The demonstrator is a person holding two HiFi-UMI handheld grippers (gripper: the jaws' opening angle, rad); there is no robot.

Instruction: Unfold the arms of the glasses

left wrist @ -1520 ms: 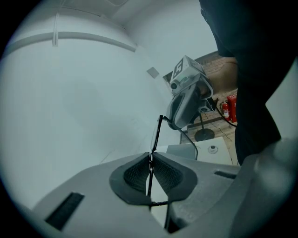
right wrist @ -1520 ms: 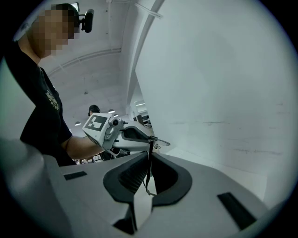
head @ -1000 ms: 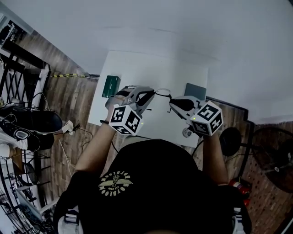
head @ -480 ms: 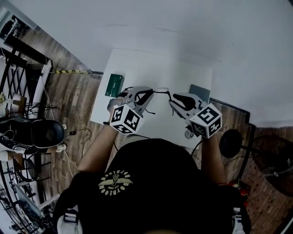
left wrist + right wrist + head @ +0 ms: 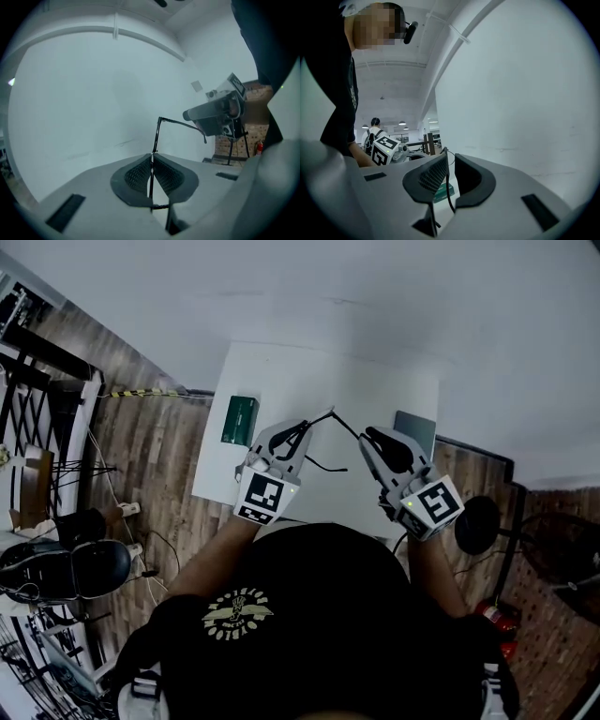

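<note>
Two grey handheld grippers are raised over a white table. Since a second ago they have drawn apart and the left gripper has rolled. The glasses it pinches now stand edge-on between its pads, which are squeezed together on the thin black frame.

The right gripper has its jaws parted, though they have just been closing. The tip of one temple arm hangs between them, resting against one pad and not pinched by both. That arm now juts from the frame's top corner, just beyond the left gripper's tip, across the gap to the right gripper. It looks unfolded, or nearly so. A second thin dark curve just under the left gripper's tip is probably the other arm, not yet opened.

Counted:
- one table
- one person
- two grippers
- one grey slab, just outside the right gripper
- one green box, just outside the left gripper
- one pair of glasses
</note>
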